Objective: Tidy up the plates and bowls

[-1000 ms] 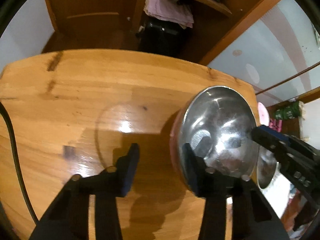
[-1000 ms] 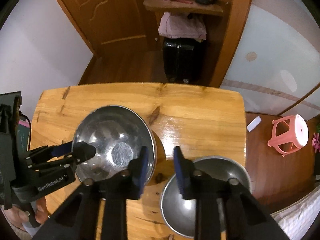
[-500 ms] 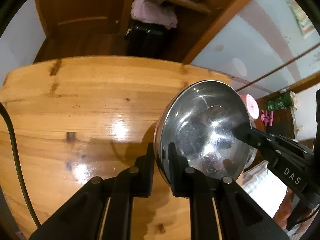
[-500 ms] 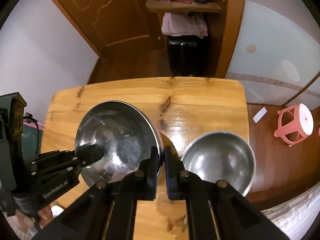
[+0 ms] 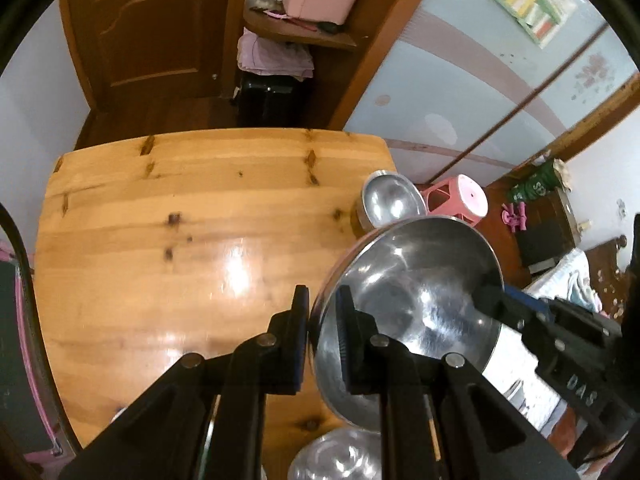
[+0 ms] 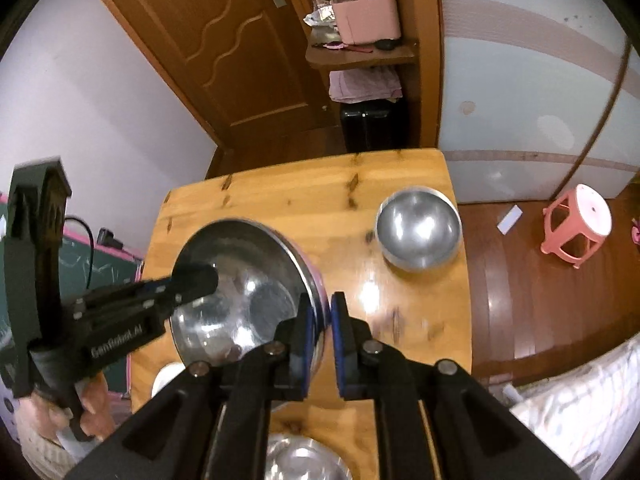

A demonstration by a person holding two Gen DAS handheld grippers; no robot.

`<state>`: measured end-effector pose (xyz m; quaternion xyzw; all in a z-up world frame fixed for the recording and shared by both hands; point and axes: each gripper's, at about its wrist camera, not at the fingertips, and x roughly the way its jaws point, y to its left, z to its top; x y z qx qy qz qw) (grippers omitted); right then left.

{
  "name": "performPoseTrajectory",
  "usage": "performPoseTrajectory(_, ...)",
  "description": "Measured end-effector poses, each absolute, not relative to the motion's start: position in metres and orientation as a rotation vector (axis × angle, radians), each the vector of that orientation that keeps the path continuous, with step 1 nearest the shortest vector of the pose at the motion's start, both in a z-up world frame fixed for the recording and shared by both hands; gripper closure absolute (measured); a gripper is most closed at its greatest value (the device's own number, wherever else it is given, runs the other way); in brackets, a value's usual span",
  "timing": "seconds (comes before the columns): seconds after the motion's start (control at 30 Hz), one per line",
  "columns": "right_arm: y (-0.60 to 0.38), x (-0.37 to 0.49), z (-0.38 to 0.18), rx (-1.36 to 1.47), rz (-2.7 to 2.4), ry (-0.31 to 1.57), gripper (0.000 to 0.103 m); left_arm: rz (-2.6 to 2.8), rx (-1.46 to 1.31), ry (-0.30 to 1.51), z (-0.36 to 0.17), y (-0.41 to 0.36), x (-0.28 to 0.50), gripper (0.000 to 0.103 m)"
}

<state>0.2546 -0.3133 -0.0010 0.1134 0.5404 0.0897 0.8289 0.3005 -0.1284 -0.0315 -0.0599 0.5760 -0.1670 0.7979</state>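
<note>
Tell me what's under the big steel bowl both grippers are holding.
Under the big bowl, only the wooden table and another steel bowl's rim show; the rest is covered.

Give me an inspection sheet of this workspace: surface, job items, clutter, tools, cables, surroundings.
Surface: wooden table, glossy, with glare patches.
Job's things: large steel bowl held above the table by both tools; small steel bowl resting near the table's far right corner; another steel bowl at the near edge, partly hidden.
Clutter: white object at the near left edge, too hidden to identify.
Grippers: left tool shut on the large bowl's rim; right tool shut on the opposite rim.
Cables: black cable along the table's left side.
Surroundings: wooden door, pink stool, shelf with a pink box, black suitcase.
</note>
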Motion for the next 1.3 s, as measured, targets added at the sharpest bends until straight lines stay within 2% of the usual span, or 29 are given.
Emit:
performPoseTrajectory(0.17,-0.303,0.188,-0.016,0.257,0.185,1.177,0.094,-0.395,-0.076,1.263,-0.049,-0.124,0.227,0.092)
performPoseTrajectory(0.43,-0.303,0.115,-0.081,0.313,0.192,1.285,0.094,-0.468,-0.015,1.365,-0.101,-0.121,0.134,0.092)
performPoseTrajectory(0.77,-0.292,0.083,-0.143,0.33,0.148,1.372,0.094,-0.441,0.027,1.452,-0.164,-0.127,0.108,0.092)
performPoseTrajectory(0.93,-0.287,0.084,-0.151,0.294,0.14,1.38,0.095,-0.43,0.069,1.443,-0.175,-0.128,0.107,0.091)
performPoseTrajectory(1.03,-0.283,0.085,-0.148,0.254,0.122,1.366,0.095,-0.443,0.081,1.43,-0.175,-0.131,0.107,0.081)
performPoseTrajectory(1.1,-0.281,0.086,-0.146,0.22,0.099,1.351,0.095,-0.46,0.081,1.418,-0.171,-0.134,0.107,0.069)
performPoseTrajectory(1.17,-0.278,0.088,-0.146,0.19,0.096,1.356,0.095,-0.465,0.096,1.4,-0.166,-0.134,0.107,0.064)
performPoseTrajectory(1.3,-0.275,0.088,-0.142,0.166,0.112,1.342,0.095,-0.483,0.108,1.362,-0.153,-0.137,0.105,0.048)
